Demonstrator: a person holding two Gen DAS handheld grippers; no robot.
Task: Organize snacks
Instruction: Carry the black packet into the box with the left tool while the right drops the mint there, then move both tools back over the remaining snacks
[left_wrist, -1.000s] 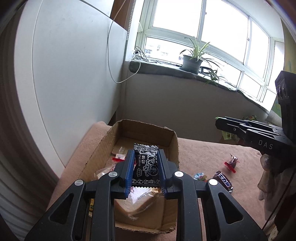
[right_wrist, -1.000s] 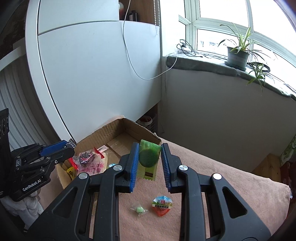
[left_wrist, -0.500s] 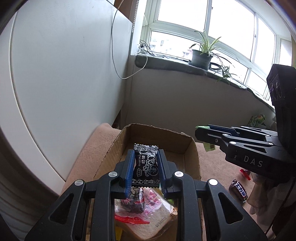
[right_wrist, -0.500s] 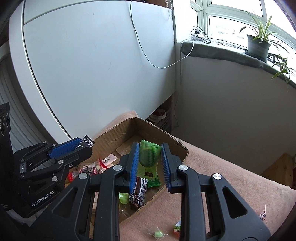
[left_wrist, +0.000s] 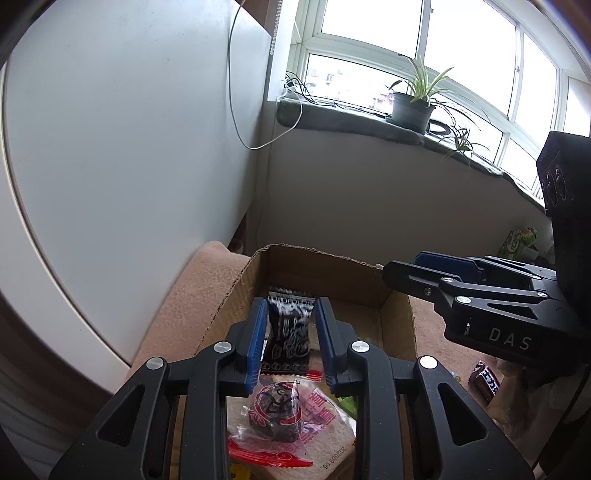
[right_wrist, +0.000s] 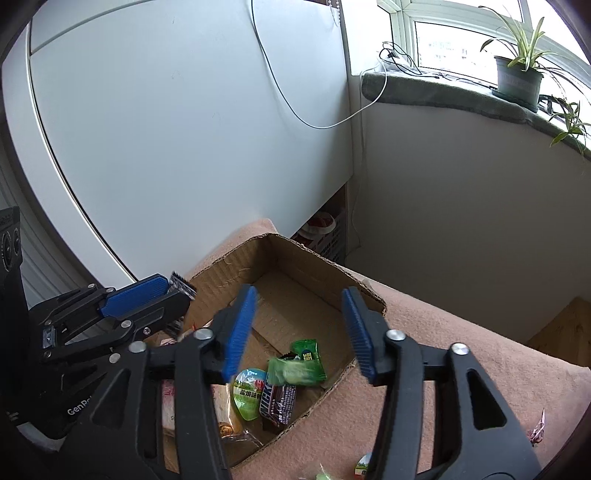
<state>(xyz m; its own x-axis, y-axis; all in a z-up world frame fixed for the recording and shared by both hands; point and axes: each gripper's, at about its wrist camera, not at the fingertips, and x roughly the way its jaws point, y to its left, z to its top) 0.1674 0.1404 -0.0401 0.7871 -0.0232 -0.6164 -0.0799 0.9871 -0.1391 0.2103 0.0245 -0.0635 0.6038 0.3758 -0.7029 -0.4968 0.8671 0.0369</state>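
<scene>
In the left wrist view our left gripper (left_wrist: 290, 334) has its blue pads pressed on a black snack packet (left_wrist: 289, 332), which stands upright between them at the centre of the frame, over the open cardboard box (left_wrist: 325, 269). Below the packet, in the lower middle, we see a clear wrapper with red print (left_wrist: 280, 413) that lies in the box.

In the right wrist view our right gripper (right_wrist: 301, 328) has its jaws spread wide and nothing between them. Under the gap, in the lower middle of the frame, a green snack packet (right_wrist: 297, 371) lies inside the box, beside a dark chocolate bar (right_wrist: 277, 402) and a round green cup (right_wrist: 249, 393).

The box sits on a pinkish-brown blanket (right_wrist: 461, 354). A white panel (right_wrist: 184, 129) fills the upper left, and a potted plant (right_wrist: 519, 79) stands on the windowsill (right_wrist: 443, 98) at the upper right.
</scene>
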